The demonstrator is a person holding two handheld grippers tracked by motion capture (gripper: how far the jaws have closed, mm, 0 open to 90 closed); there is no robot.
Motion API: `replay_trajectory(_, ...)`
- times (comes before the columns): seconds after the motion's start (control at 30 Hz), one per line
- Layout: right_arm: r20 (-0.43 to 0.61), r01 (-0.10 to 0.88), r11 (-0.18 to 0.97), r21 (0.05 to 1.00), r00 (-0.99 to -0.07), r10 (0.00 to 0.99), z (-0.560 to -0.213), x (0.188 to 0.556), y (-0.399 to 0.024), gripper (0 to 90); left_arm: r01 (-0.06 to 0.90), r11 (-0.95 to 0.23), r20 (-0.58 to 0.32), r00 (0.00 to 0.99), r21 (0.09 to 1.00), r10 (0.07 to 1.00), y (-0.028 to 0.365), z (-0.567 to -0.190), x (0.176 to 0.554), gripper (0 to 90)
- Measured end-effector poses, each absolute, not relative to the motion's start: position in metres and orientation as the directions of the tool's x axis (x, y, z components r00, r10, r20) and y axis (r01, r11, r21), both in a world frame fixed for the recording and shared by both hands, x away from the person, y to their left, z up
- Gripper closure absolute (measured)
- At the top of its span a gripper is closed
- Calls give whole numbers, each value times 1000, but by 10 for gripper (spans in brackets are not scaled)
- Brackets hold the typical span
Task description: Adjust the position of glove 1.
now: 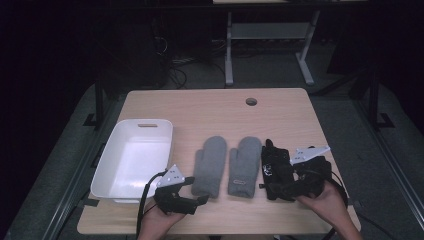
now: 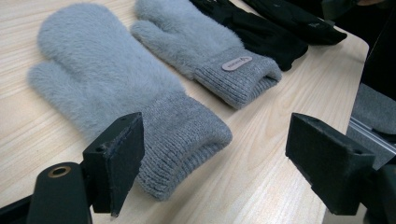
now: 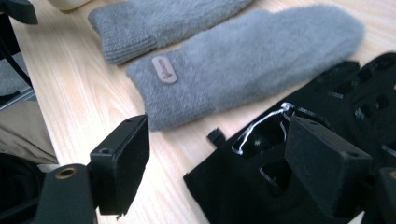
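High view showed a pale wood-grain counter with a round cable hole near its far edge. Two fluffy grey mittens lay flat side by side at the middle, thumbs toward each other: the left mitten plain, the right mitten bearing a small oval label on its ribbed knit cuff. Just beside the right mitten lay a pair of black gloves, thinner and smoother, with cut-out holes and a pale line of trim on the back. A white plastic bin, rectangular with rounded corners and a slot handle, sat at the counter's left side.

The left gripper hovered near the cuff of the left mitten, held by a hand at the near edge. In the left gripper view its blocky black jaws stood wide apart and held nothing, with the ribbed cuff lying between and just beyond them.

The right gripper sat over the near end of the black gloves. In the right gripper view its jaws were also spread wide and empty, one above bare wood, the other over the glove fabric; whether that jaw touched the fabric could not be told.
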State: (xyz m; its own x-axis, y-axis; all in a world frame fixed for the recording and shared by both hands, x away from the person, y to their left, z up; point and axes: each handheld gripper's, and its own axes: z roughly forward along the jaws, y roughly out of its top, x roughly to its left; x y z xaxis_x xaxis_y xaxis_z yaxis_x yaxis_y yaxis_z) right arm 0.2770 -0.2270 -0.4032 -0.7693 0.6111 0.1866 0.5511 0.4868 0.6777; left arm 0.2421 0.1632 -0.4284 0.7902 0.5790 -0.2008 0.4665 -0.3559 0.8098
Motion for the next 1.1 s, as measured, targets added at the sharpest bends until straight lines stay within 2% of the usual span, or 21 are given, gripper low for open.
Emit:
replay_trajectory(0.67, 139, 482, 587, 651, -835, 532, -380, 314, -190, 227, 454, -372, -186, 800, 810, 570, 160, -429, 244, 193)
replay_trajectory(1.1, 124, 460, 671, 581, -865, 485, -393, 342, -157, 245, 442, -375, -178, 806, 815, 564, 158, -428, 242, 192)
